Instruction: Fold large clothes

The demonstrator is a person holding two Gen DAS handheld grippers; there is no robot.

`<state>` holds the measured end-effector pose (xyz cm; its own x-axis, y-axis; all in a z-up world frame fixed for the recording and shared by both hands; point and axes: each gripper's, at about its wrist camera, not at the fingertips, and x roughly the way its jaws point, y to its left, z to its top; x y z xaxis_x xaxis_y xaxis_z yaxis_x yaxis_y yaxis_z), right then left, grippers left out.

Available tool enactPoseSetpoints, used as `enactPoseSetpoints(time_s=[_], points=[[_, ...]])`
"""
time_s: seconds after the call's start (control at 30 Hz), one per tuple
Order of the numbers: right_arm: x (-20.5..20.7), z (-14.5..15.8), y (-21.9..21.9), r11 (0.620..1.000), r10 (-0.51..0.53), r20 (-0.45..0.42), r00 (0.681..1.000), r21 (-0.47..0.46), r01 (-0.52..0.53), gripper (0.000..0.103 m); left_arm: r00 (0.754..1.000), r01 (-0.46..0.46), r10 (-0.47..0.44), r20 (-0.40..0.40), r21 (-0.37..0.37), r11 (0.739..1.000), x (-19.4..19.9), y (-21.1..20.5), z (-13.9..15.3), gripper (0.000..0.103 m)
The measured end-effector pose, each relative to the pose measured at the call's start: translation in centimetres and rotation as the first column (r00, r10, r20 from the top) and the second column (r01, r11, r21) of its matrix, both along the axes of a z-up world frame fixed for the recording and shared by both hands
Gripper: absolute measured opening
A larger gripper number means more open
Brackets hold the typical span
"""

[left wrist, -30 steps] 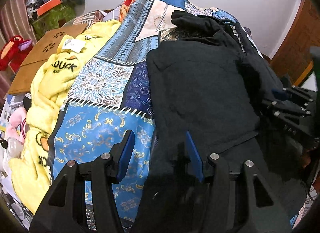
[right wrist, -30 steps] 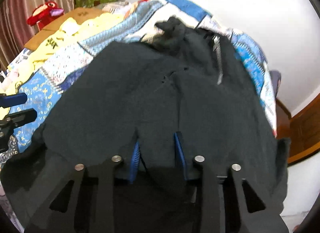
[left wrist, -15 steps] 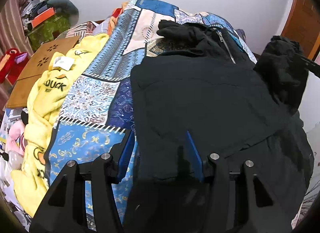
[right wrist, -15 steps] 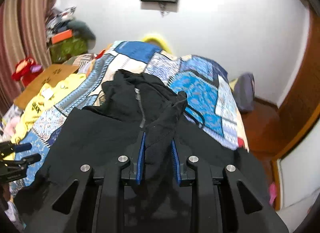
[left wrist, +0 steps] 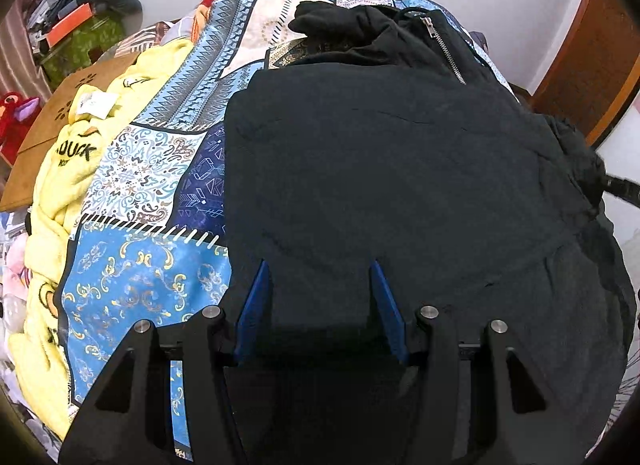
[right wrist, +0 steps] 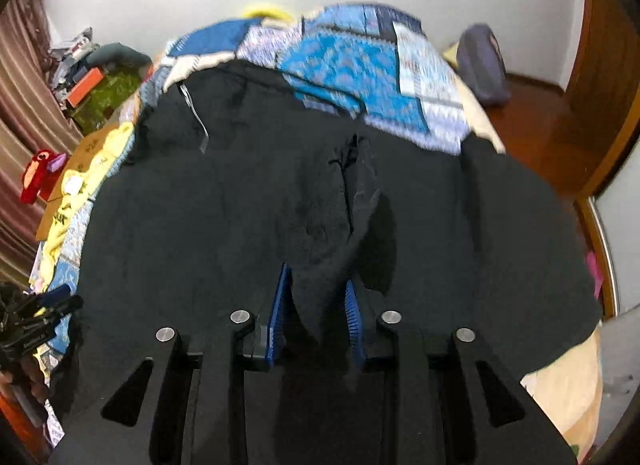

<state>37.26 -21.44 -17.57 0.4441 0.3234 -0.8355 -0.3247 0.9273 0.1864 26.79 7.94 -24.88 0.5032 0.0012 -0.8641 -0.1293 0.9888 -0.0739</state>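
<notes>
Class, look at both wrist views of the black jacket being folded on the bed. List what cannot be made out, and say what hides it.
- Left wrist view: the black jacket hem, hidden behind the left hand-held gripper.
- Left wrist view: the right hand-held gripper, cut off by the frame's edge.
- Right wrist view: the quilt pattern, lost to motion blur.
- Right wrist view: how much cloth the right hand-held gripper pinches, black on black.

Black zip-front garment (left wrist: 380, 169) lies spread across the patterned blue quilt (left wrist: 148, 265), its collar end bunched toward the white wall. Silver zipper (left wrist: 444, 49) runs down from that bunched end. A gathered fold of the fabric (right wrist: 340, 225) rises from the quilt, pinched between blue pads.
</notes>
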Motion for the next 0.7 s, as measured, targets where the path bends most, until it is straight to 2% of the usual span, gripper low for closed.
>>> enactPoseSetpoints(time_s=[0.17,0.4,0.53,0.67,0.7], points=[[-0.3,-0.7,-1.5,0.999,-0.042,-0.061,0.997,-0.037,0.039,0.035,1.000,0.001,-0.001,0.003,-0.002,1.000,-0.1,-0.1,0.3,0.052],[-1.1,0.5,-4.4,0.999,-0.038,-0.119,0.992,0.006,0.039,0.036,0.999,0.024,-0.024,0.044,0.005,1.000,0.1,-1.2,2.3,0.052],[-1.7,2.6,-6.8,0.995,-0.092,-0.054,0.994,-0.029,0.091,0.040,0.995,0.056,-0.057,0.081,0.017,0.998,0.9,-2.5,4.2,0.052],[-2.1,4.6,-10.4,0.985,-0.168,0.034,0.985,-0.026,0.169,0.062,0.989,0.089,-0.091,0.115,0.026,0.996,1.9,-4.0,5.8,0.055],[-2.0,4.9,-11.0,0.983,-0.182,0.045,0.982,-0.022,0.183,0.064,0.987,0.096,-0.099,0.125,0.026,0.995,2.2,-4.4,6.2,0.056]])
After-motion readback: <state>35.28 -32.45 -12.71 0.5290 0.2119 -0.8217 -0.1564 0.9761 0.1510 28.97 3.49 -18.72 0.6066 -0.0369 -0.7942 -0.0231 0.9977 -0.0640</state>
